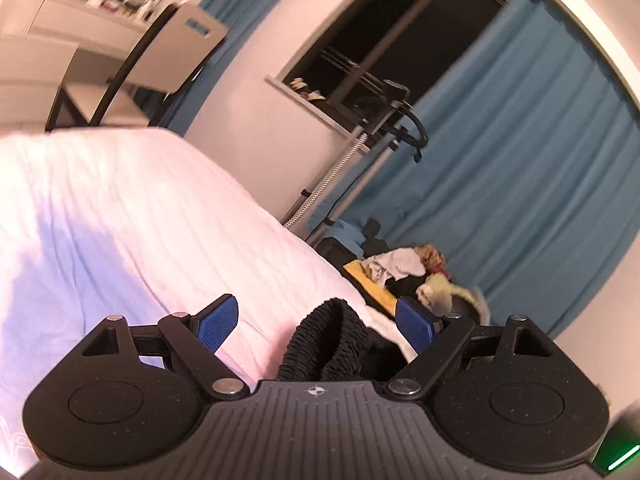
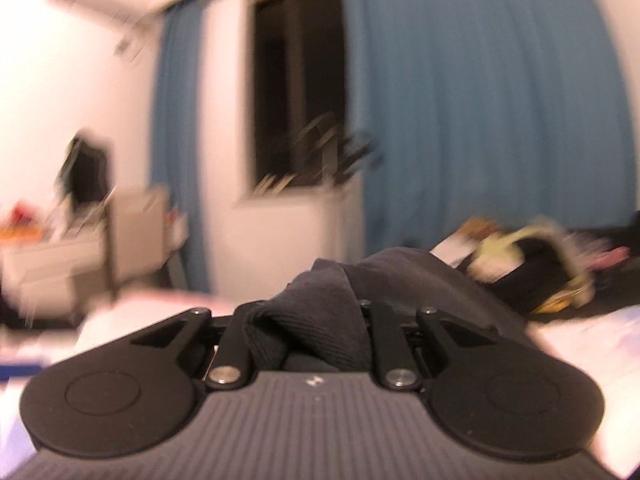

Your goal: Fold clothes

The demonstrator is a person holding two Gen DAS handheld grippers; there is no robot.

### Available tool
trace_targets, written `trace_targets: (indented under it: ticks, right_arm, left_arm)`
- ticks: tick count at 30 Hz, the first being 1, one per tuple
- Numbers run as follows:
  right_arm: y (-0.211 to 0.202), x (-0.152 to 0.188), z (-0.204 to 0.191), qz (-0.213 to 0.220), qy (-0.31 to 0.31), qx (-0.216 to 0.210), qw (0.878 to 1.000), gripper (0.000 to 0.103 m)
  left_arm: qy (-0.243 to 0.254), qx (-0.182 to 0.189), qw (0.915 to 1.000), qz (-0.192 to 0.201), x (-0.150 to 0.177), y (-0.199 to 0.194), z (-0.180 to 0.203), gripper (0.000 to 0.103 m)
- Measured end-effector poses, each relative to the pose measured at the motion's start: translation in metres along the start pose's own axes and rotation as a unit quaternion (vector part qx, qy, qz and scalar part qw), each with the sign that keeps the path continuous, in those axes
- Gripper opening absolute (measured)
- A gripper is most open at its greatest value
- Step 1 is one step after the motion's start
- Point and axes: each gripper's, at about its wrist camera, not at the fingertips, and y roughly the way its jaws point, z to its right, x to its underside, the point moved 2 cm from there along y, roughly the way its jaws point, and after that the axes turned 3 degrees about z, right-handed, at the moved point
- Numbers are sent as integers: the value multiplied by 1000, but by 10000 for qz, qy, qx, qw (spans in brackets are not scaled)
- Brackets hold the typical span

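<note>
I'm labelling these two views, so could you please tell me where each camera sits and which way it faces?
Left wrist: on the left gripper, tilted, facing across the white bed toward the window; its open blue pads flank a black ribbed garment.
Right wrist: on the right gripper, blurred, facing the same wall; jaws clamp dark grey cloth.
Shared: window, blue curtains, clothes pile.
</note>
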Motion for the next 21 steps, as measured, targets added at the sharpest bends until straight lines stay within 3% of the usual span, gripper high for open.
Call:
trace_targets:
  ticks: [3, 6, 8, 10, 13, 15, 18, 21]
  right_arm:
    - [23, 46, -45, -545, -589, -268, 9964, 17]
    - [22, 54, -53, -530, -840, -264, 9947, 22]
    - [16, 45, -44, -468, -742, -459, 9951, 39]
    - [9, 36, -36, -576, -620, -928, 9921, 49]
    - [-19, 19, -21, -630, -837, -1474, 9835, 51]
    - [-43, 7, -9, -612, -971, -1737, 9781, 57]
    - [-81, -10, 22, -627, -1002, -1848, 9757, 62]
    - [-107, -15, 55, -740, -1045, -1557, 9795, 67]
  left_arm:
    - [-168, -3, 9998, -46, -3, 1, -9, 88]
    - [-226, 80, 9996, -133, -2, 3, -12, 88]
    - [-233, 184, 9994, -173, 0, 4, -11, 88]
    - [-180, 273, 9993, -196, 1, 5, -8, 88]
    - [-28, 391, 9990, -220, 4, 2, -3, 88]
    - [83, 511, 9984, -242, 7, 0, 3, 88]
    - [269, 661, 9969, -326, 13, -1, 13, 88]
    - [427, 698, 9953, -514, 23, 4, 21, 88]
